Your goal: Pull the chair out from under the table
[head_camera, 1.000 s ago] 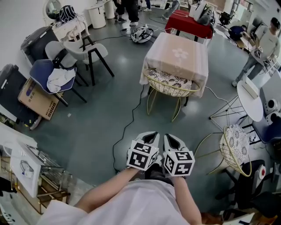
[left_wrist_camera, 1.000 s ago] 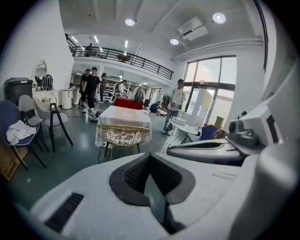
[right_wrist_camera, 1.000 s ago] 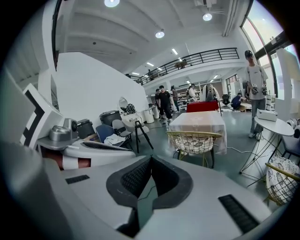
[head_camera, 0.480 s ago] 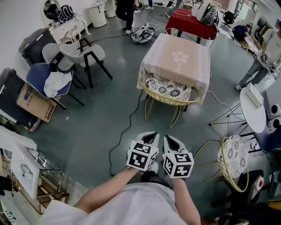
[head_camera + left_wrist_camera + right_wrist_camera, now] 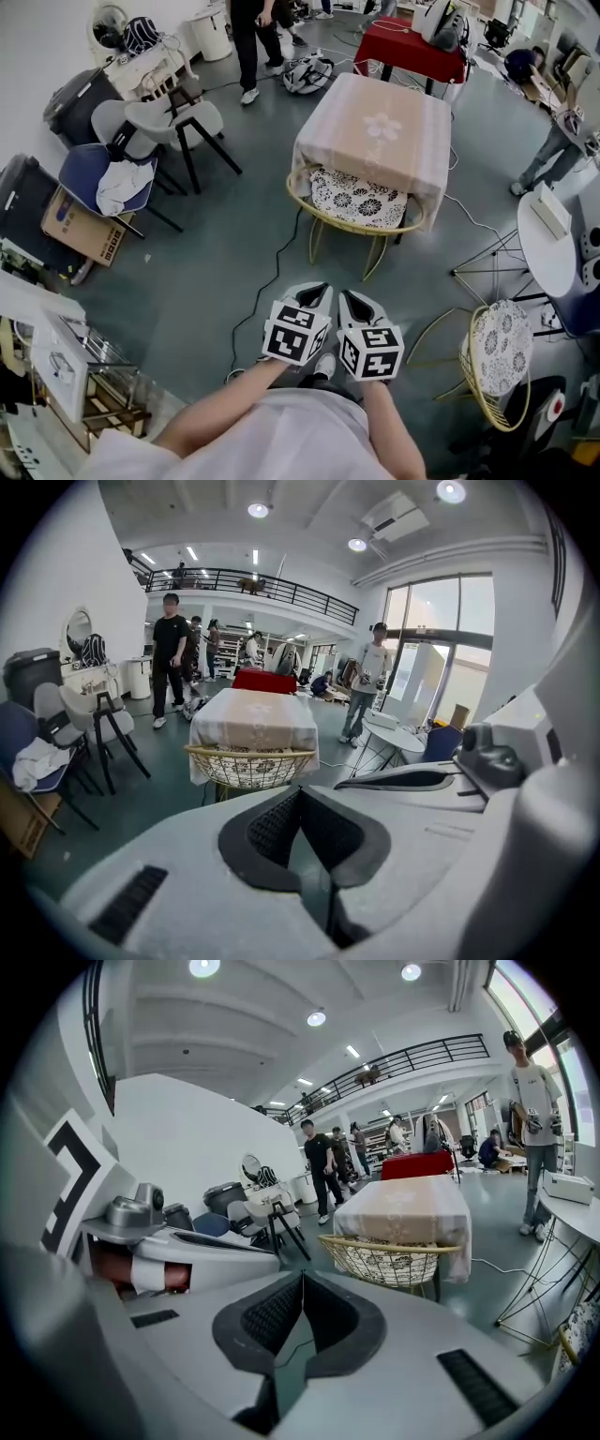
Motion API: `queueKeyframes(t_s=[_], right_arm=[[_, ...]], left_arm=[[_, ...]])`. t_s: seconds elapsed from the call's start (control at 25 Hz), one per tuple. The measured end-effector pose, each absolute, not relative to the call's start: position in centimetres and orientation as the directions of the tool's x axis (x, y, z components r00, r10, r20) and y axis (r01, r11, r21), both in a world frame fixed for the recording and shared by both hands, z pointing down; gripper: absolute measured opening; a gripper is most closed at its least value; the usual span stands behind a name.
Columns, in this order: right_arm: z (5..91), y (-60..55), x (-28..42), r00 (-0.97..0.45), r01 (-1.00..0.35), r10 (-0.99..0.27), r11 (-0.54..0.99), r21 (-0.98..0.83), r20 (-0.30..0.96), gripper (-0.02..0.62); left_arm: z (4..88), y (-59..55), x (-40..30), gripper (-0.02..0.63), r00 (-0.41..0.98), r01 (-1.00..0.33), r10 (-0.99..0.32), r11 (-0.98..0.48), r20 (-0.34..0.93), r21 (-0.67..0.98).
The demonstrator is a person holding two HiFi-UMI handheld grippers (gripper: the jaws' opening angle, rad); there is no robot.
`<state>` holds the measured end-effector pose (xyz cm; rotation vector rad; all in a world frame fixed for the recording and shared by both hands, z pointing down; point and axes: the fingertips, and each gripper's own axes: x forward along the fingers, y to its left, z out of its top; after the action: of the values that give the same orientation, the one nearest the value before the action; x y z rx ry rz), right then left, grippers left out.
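**Both grippers empty, wire chair ahead under the table**

Biggest thing first: the table sits ahead of me, square, draped in a pale cloth that hangs down its sides. The chair is tucked under its near edge, seat half beneath the cloth, the curved back of the basket facing me. I'm well apart from it, nothing touched yet.

I read that chair as light and stiff: a gold wire basket on thin metal legs, so it should slide easily on this smooth floor, maybe skate or tip if I yank high. The patterned cushion looks soft and loose, so I'd leave it alone.

My pick for a hold is the top rim, a thin round rail, one jaw pair either side of its middle. It may be slippery, so I'd clamp where the wires meet it.

There's a cable on the floor near the left leg, which could snag.

Left gripper and right gripper ride side by side, each with pads pressed together on nothing
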<state>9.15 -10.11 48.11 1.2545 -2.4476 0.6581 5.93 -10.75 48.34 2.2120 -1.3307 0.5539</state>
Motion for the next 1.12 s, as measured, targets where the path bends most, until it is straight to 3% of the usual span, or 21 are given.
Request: queueKeyframes(t_s=[1.12], right_arm=[[50.1, -18.8, 11.2, -0.516, -0.845, -0.681, 0.504, -0.179, 0.520, 0.003]], left_arm=[[50.9, -19.8, 6.5, 0.005, 0.470, -0.878, -0.659, -0.414, 0.587, 0.239]])
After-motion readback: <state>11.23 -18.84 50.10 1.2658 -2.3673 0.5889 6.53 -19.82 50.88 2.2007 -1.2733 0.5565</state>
